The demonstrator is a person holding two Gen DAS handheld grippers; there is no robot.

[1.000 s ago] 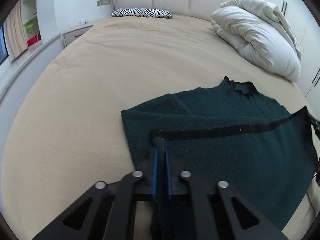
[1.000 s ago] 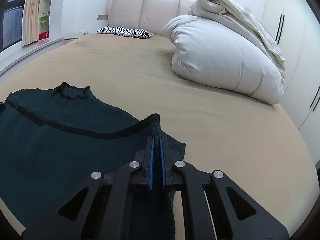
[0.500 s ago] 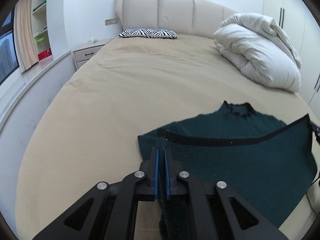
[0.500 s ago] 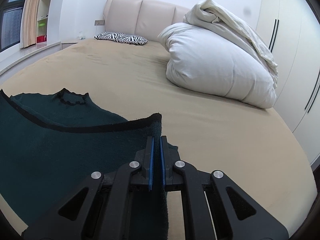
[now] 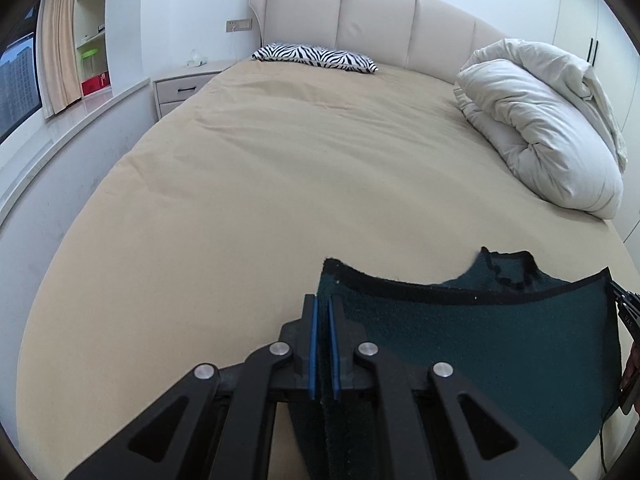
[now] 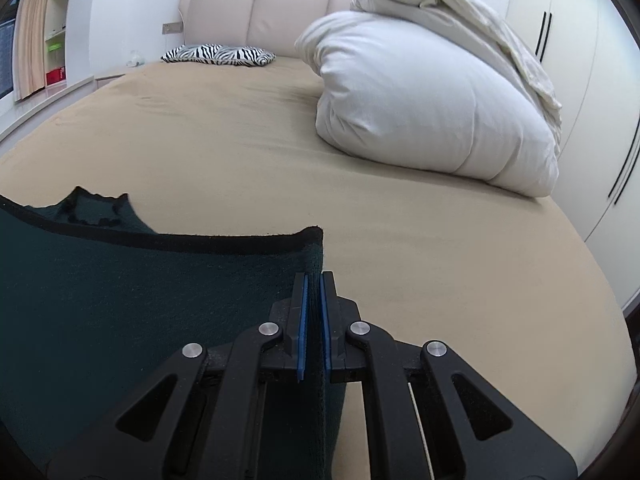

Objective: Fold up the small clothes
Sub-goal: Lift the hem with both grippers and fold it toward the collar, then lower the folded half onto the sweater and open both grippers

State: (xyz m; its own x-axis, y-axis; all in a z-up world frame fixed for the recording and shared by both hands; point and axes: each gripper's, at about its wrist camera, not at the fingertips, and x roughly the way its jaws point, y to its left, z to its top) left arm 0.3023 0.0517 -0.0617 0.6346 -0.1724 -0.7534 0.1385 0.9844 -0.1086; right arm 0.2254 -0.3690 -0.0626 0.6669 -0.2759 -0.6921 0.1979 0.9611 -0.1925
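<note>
A dark green knit top (image 5: 480,344) with black trim hangs stretched between my two grippers above the tan bed (image 5: 260,184). My left gripper (image 5: 323,308) is shut on its left hem corner. My right gripper (image 6: 313,284) is shut on its right hem corner; the top (image 6: 140,292) fills the left of the right wrist view. The black-trimmed hem runs between the corners as the top edge, and the collar (image 5: 508,270) shows behind it, lower on the bed. The right gripper's tip shows at the far right of the left wrist view (image 5: 626,312).
A bundled white duvet (image 5: 548,132) lies on the right side of the bed, also in the right wrist view (image 6: 424,96). A zebra-print pillow (image 5: 316,56) sits at the headboard. A nightstand (image 5: 188,84) and window ledge stand left; wardrobe doors (image 6: 600,92) stand right.
Both grippers have lifted the hem up and toward the near edge of the bed. The top has risen off the bed, and less of it lies flat behind the hem.
</note>
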